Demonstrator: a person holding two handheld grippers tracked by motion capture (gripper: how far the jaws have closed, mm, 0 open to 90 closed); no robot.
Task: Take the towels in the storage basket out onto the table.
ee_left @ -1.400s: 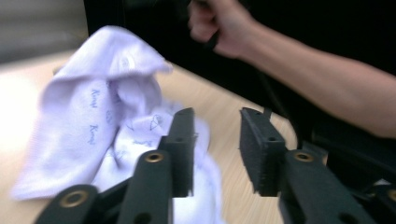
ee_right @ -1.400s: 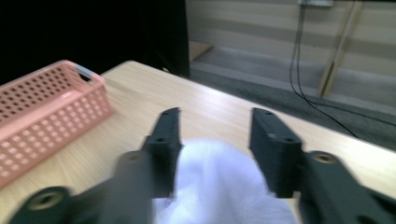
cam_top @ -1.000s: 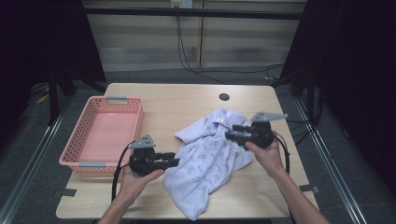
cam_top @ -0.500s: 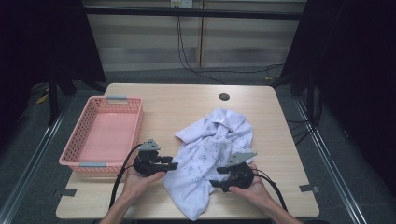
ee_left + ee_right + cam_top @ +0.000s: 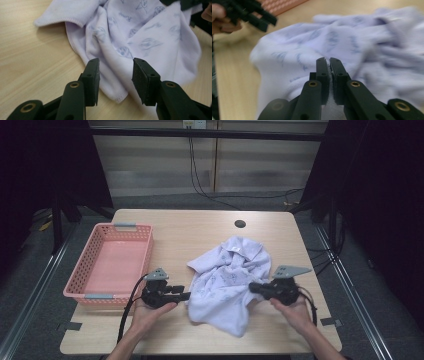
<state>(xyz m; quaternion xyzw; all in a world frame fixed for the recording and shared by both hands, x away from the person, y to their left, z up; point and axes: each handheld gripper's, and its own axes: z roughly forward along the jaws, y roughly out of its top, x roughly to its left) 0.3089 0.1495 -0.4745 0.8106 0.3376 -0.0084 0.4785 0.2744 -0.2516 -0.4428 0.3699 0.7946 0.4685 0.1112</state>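
two grippers work a crumpled cloth (image 5: 227, 282) on the table (image 5: 200, 232). in the high view the cloth lies right of centre, its long axis running from the far right corner, near the hole (image 5: 240, 224), down toward the near edge, where a corner hangs nearest the person. the left gripper (image 5: 184, 296) sits at the cloth's left edge and the right gripper (image 5: 252, 287) at its right edge, one hand on each side, likely so the cloth can be lifted or spread between them. a pink basket (image 5: 142, 250) stands apart at the left, with nothing to be seen in it.

in the left gripper view the jaws stand partly open, with a hemmed edge of the cloth (image 5: 120, 52) lying between and just beyond the pads (image 5: 140, 80); the pads press on nothing. they seem lined up to take that edge. the printed side faces up and the folds run away from the camera.

in the right gripper view the jaws have just been closing and now stand pinched on a fold of the cloth (image 5: 327, 42), a thin strip of white fabric showing between the pads (image 5: 322, 75). the rest is blurred. the left gripper (image 5: 265, 22) shows at the upper left, by the basket (image 5: 282, 6).
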